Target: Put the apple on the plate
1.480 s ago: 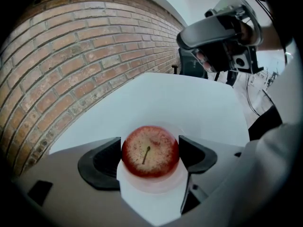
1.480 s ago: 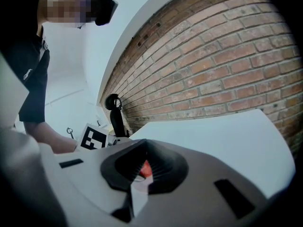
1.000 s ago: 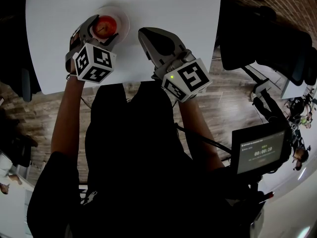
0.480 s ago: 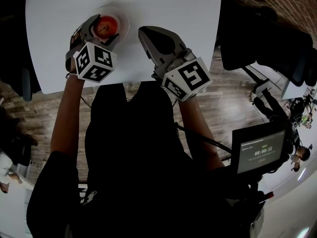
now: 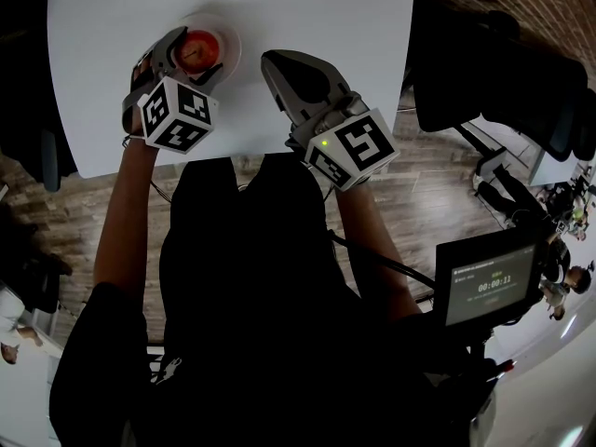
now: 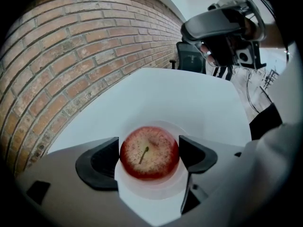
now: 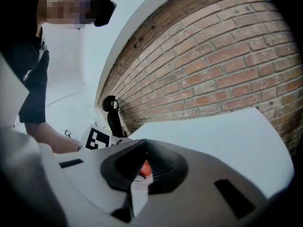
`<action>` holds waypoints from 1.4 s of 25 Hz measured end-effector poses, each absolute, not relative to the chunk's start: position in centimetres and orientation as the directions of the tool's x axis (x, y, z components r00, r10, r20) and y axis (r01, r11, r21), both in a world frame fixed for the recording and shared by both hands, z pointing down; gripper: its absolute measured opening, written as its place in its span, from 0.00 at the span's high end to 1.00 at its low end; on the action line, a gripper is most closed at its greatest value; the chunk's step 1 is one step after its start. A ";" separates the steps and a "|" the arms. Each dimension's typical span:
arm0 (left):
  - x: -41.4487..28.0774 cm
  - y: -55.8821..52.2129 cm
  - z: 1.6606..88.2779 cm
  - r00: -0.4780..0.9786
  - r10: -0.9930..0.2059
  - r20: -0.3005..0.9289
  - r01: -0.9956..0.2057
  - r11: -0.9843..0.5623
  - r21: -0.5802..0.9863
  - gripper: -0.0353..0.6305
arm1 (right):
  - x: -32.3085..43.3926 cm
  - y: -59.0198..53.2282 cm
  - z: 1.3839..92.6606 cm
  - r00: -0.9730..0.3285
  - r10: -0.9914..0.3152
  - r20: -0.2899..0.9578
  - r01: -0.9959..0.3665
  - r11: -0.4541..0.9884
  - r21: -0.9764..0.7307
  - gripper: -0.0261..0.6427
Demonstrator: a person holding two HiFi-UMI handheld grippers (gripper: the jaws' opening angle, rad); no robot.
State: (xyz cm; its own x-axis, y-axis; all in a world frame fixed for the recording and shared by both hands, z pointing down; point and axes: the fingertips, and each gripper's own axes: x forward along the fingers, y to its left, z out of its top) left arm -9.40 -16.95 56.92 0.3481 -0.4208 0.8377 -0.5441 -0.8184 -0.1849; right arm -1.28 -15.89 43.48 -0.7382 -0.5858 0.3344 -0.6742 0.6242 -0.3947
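Apple on the plate, held from both sides.
1 red apple (image 6: 149, 151) sits on the white plate (image 6: 156, 190) near the edge of a white table (image 5: 307, 17), with a brick wall (image 6: 61, 56) behind. The left gripper (image 5: 191, 59) has its 2 jaws pressed against the apple's sides. The right gripper (image 5: 275, 68), near the plate, has its jaws nearly together and holds nothing.

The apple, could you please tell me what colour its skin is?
The apple is red, paler and speckled round the stem; clearest in the left gripper view.

I wear a black top (image 5: 242, 277). My left hand-held gripper (image 5: 191, 50) and right hand-held gripper (image 5: 272, 63) are grey. Each has a black-and-white marker cube (image 5: 177, 115) at its rear.
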 end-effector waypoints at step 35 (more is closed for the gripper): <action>-8.9 -17.1 51.3 0.385 -0.551 0.741 -0.631 -0.743 -0.225 0.34 | -1.9 -15.5 40.7 -0.765 -0.575 0.291 -0.644 0.682 -0.346 0.96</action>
State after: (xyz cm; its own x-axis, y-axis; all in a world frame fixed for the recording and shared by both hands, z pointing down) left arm -8.95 -17.10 51.33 0.3845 -0.5508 0.7408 -0.6309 -0.7426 -0.2247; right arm -1.93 -15.54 40.74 -0.7648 -0.5750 0.2907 -0.6443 0.6823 -0.3455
